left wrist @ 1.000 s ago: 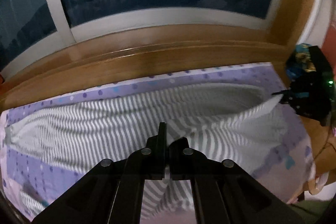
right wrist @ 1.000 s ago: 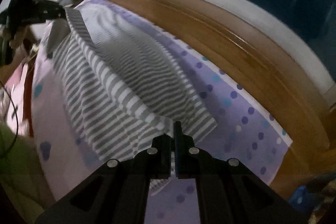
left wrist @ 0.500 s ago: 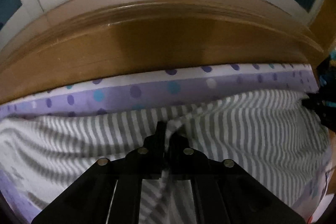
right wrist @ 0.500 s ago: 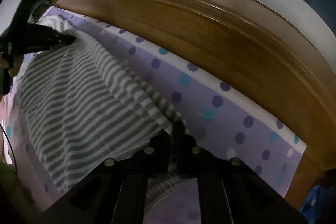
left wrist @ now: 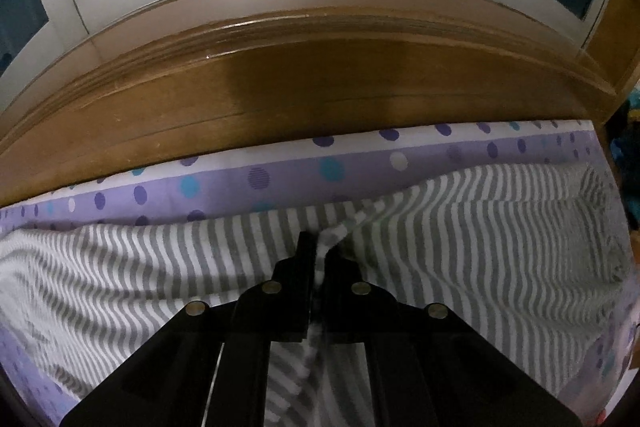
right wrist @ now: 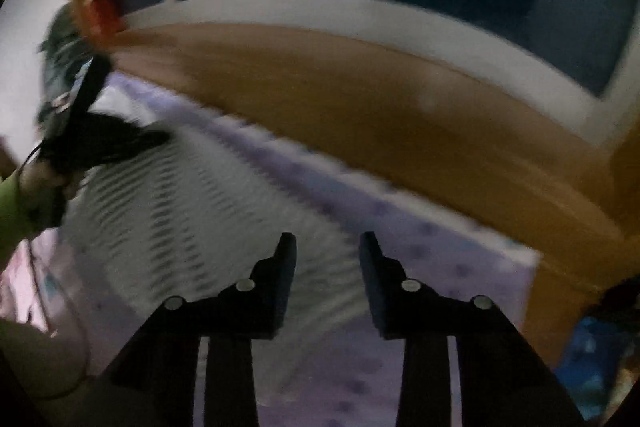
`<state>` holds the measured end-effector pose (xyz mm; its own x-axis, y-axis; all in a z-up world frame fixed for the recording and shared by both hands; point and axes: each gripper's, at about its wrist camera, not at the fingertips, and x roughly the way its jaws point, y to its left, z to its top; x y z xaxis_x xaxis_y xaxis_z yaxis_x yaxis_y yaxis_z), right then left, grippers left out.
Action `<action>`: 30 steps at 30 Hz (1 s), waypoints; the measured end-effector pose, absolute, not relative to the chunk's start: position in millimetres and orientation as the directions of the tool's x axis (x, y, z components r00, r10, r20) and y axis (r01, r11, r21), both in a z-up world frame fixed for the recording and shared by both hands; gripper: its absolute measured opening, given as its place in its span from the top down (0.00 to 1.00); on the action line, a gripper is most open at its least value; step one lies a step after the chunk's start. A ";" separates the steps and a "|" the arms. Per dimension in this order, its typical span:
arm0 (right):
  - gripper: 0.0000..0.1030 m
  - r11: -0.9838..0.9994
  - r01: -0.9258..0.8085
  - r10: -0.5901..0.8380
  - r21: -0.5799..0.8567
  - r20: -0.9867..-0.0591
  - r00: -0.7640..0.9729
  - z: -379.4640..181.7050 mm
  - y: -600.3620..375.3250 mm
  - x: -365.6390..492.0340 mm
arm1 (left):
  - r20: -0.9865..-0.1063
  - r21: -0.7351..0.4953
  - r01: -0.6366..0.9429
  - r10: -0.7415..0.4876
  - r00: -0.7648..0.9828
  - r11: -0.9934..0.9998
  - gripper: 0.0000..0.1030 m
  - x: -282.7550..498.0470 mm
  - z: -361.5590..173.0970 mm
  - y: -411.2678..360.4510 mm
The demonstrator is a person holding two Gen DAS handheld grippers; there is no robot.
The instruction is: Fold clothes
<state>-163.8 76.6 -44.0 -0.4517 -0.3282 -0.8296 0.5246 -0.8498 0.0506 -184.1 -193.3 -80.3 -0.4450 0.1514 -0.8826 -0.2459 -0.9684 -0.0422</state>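
My left gripper point(left wrist: 319, 259) is clenched on a fold of the striped garment point(left wrist: 460, 227), which runs crosswise ahead of it on the dotted sheet point(left wrist: 280, 175). My right gripper point(right wrist: 327, 247) is opening, nothing pinched; cloth lies just beyond its tips, leftward.

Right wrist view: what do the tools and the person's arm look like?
Right tool: two matte black angular fingers with round silver studs. Left tool, at the left edge: a black blurred shape with a thin dark cable hanging below. A lime-green sleeve shows beside it.

Each wrist camera looks steeply down along its fingers, close over the striped garment point(left wrist: 460, 227). Both share the wooden headboard point(left wrist: 320, 91) and dotted sheet point(right wrist: 460, 259)
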 end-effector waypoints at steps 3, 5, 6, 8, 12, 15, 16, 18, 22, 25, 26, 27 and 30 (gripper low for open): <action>0.74 -0.822 0.567 -0.330 0.053 -0.855 -0.399 -69.9 50.1 -164.4 | -0.883 -0.062 -0.244 0.167 -0.439 -0.968 0.94 -180.9 -77.9 -197.4; 0.74 -0.845 0.526 -0.328 0.099 -0.872 -0.362 -93.2 39.5 -178.5 | -0.883 -0.070 -0.237 0.171 -0.437 -0.969 0.93 -177.3 -77.0 -198.6; 0.74 -0.863 0.486 -0.333 0.138 -0.879 -0.341 -104.3 38.1 -184.8 | -0.881 -0.077 -0.232 0.175 -0.439 -0.970 0.93 -174.6 -75.6 -200.1; 0.75 -0.885 0.443 -0.333 0.143 -0.860 -0.386 -104.1 37.3 -186.6 | -0.875 -0.100 -0.227 0.194 -0.444 -0.969 0.93 -164.9 -69.5 -203.2; 0.76 -0.916 0.384 -0.281 0.118 -0.871 -0.402 -99.5 37.6 -179.2 | -0.862 -0.157 -0.238 0.251 -0.441 -0.959 0.72 -141.6 -54.7 -205.9; 0.75 -0.922 0.376 -0.281 0.095 -0.832 -0.478 -78.6 31.7 -159.2 | -0.855 -0.127 -0.224 0.222 -0.470 -0.966 0.71 -123.9 -44.6 -205.9; 0.74 -0.917 0.385 -0.297 0.102 -0.818 -0.492 -71.9 27.8 -150.6 | -0.854 -0.117 -0.218 0.210 -0.476 -0.969 0.71 -118.4 -41.3 -205.7; 0.74 -0.905 0.410 -0.326 0.110 -0.799 -0.506 -60.0 18.8 -135.2 | -0.850 -0.108 -0.199 0.194 -0.490 -0.974 0.71 -104.9 -34.3 -205.1; 0.74 -0.867 0.480 -0.384 0.134 -0.794 -0.472 -51.5 -0.2 -103.2 | -0.840 -0.105 -0.138 0.162 -0.518 -0.985 0.71 -83.5 -20.9 -226.1; 0.73 -0.832 0.529 -0.431 0.164 -0.792 -0.432 -56.9 -19.2 -86.5 | -0.840 -0.102 -0.057 0.117 -0.530 -0.993 0.71 -53.0 -19.5 -239.2; 0.73 -0.819 0.548 -0.446 0.172 -0.791 -0.419 -57.3 -22.7 -79.4 | -0.841 -0.102 -0.031 0.103 -0.531 -0.994 0.71 -41.2 -18.1 -245.9; 0.73 -0.807 0.563 -0.459 0.179 -0.790 -0.407 -59.2 -27.9 -75.7 | -0.843 -0.102 -0.004 0.089 -0.531 -0.995 0.71 -29.7 -18.2 -252.2; 0.72 -0.779 0.592 -0.493 0.205 -0.784 -0.377 -60.1 -35.6 -62.3 | -0.847 -0.094 0.068 0.044 -0.530 -0.993 0.71 3.2 -21.4 -269.4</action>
